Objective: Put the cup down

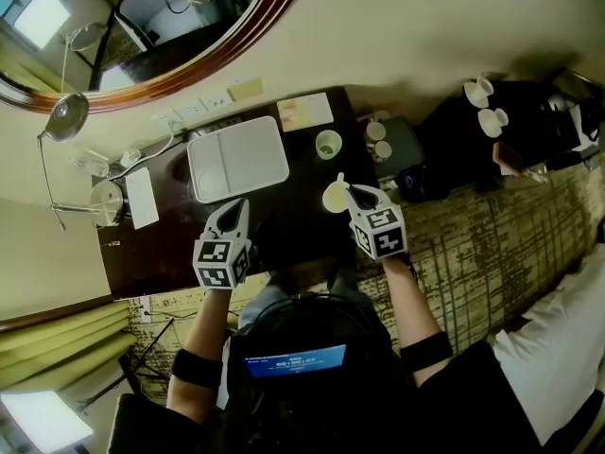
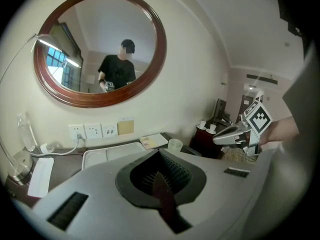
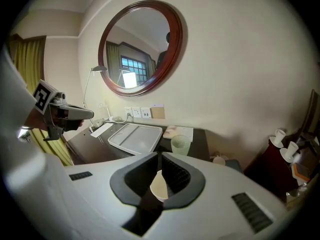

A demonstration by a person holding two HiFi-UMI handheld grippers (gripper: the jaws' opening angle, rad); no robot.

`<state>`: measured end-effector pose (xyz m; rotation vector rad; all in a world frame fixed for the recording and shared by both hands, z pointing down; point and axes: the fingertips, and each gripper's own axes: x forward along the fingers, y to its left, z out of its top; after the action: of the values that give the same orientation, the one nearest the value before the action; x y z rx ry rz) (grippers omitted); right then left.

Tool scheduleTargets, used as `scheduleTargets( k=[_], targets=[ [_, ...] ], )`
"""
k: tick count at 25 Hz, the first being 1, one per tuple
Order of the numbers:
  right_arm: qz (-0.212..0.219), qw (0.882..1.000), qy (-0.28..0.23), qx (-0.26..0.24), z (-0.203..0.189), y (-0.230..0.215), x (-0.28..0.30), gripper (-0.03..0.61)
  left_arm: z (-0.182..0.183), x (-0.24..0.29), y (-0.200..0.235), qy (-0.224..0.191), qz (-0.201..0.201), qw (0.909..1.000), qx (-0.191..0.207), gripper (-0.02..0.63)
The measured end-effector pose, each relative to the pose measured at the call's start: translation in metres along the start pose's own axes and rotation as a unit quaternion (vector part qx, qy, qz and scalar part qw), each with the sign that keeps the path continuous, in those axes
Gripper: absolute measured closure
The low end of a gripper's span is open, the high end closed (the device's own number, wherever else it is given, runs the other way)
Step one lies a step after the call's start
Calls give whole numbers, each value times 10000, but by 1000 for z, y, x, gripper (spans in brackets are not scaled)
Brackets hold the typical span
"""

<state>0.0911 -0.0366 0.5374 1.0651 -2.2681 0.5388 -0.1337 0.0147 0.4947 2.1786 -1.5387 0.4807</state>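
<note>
**Cup pinched in right gripper, front-right of tabletop**

Cup [image 1: 335, 196] is over the tabletop [image 1: 284, 230], nr its front edge and right of centre. Can't tell if its base touches down. The right gripper [image 1: 347, 190] has its jaws clamped on the cup's wall.

Around it:
- A tumbler [image 1: 328, 144] stands further back twd the wall edge, apart from the cup.
- A tray [image 1: 255, 154] takes up mid-tabletop by the back edge, just left of the tumbler.
- A booklet [image 1: 304, 112] lies at the back edge, behind the tumbler.
- The left gripper [image 1: 237, 206] hangs over the front part, left of centre, well apart from the cup. Its jaws are together w/ nothing btwn them.
- A mirror [image 1: 170, 17] is on the wall above, and carpet [image 1: 473, 235] lies off the right edge.

Materials:
- Tabletop is dark, glossy wood.
- Tray is white and rectangular, w/ rounded corners and a ridge splitting it in two.
- Tumbler is round, pale greenish and translucent.
- Mirror is oval w/ a red-brown wooden frame on a cream wall.
- Carpet is beige w/ dark crossing lines.

Cup is small, white and thin-walled w/ a round rim. In the right gripper view it shows as a pale crescent btwn the dark ribbed pads [image 3: 175, 174].
</note>
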Motion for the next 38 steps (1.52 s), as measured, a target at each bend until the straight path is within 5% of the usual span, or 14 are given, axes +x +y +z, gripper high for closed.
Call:
scheduleTargets(
  k=[3, 8, 13, 32, 38],
  targets=[
    [-184, 9997, 91, 150, -19, -8, 3, 489, -3, 4, 1, 146, -9, 9998, 105, 614],
    [-380, 9983, 203, 399, -47, -13, 17, 238, -10, 9, 2, 324, -131, 9991, 242, 614],
    [-458, 9974, 408, 383, -76, -11, 43, 90, -10, 12, 2, 463, -72, 9986, 262, 614],
    [-443, 9949, 903, -55, -119, -18, 106, 63, -11, 14, 1, 579, -55, 9977, 335, 614],
    [-489, 9942, 949, -132, -117, -19, 108, 161, -12, 14, 2, 571, -41, 9979, 304, 614]
  ],
)
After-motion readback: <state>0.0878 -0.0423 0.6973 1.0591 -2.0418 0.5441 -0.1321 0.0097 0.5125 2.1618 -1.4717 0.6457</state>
